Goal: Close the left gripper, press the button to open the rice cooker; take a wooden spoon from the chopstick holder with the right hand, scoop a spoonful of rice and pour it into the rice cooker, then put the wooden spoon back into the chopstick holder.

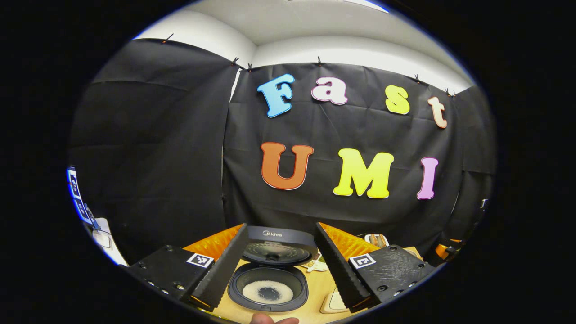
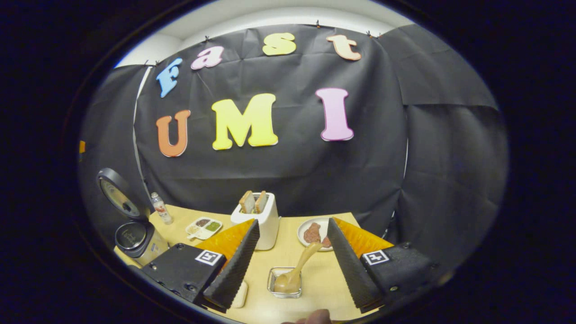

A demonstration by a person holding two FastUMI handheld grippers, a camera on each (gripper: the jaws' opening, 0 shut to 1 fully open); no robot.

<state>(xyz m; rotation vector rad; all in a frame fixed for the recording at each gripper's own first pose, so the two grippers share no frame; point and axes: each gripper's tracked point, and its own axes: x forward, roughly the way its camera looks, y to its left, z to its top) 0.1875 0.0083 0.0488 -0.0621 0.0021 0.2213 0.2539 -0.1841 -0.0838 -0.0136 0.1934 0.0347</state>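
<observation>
Above table, right tool hangs open over wooden spoon.

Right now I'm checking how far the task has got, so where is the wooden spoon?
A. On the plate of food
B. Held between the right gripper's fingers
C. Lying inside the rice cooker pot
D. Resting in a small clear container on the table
D: in the right gripper view the wooden spoon sits bowl-down in the small clear container, between the open fingers, untouched.

wooden spoon, glossy metal tray
</observation>
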